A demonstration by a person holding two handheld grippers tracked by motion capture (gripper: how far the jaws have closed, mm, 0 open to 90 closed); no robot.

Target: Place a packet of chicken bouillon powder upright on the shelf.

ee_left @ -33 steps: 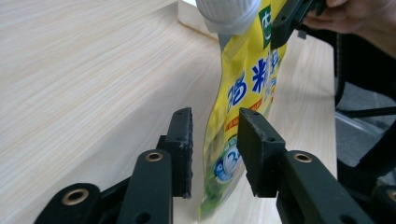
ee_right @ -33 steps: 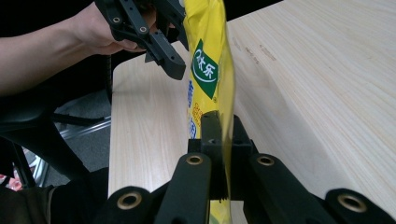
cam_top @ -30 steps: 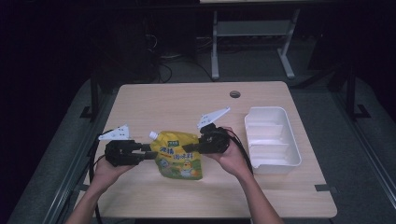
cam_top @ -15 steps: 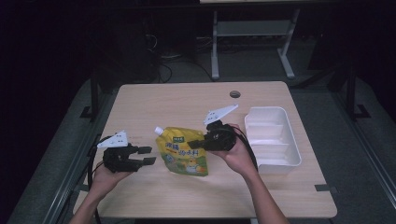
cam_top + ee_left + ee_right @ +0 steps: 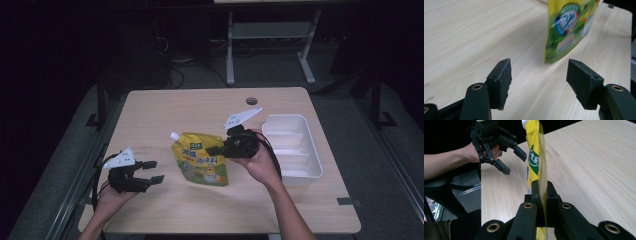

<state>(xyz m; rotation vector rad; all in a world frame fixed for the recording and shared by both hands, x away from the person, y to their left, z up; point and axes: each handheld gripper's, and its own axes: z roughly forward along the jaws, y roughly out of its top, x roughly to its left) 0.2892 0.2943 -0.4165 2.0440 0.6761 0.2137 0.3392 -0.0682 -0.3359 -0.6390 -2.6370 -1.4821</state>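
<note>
A yellow spout pouch (image 5: 202,161) with a white cap hangs just above the table, near its middle. My right gripper (image 5: 215,150) is shut on the pouch's right edge. In the right gripper view the pouch (image 5: 536,157) rises edge-on from between the closed jaws of my right gripper (image 5: 541,192). My left gripper (image 5: 156,171) sits near the table's front left corner, well apart from the pouch. Its jaws have just been opening and nothing is between them. The left gripper view looks past the open left gripper (image 5: 539,80) at the pouch's lower corner (image 5: 567,27). The right gripper view catches the left gripper (image 5: 514,164) farther off.
A white compartment tray (image 5: 290,118) stands at the right side of the wooden table (image 5: 200,110), close behind my right hand. A small round hole (image 5: 252,101) sits near the table's far edge. Dark floor and a metal frame lie beyond.
My left gripper let go of the pouch, opened and drew back toward the front left corner. My right gripper kept its hold, tipped the pouch up off the table and shifted it slightly right.
</note>
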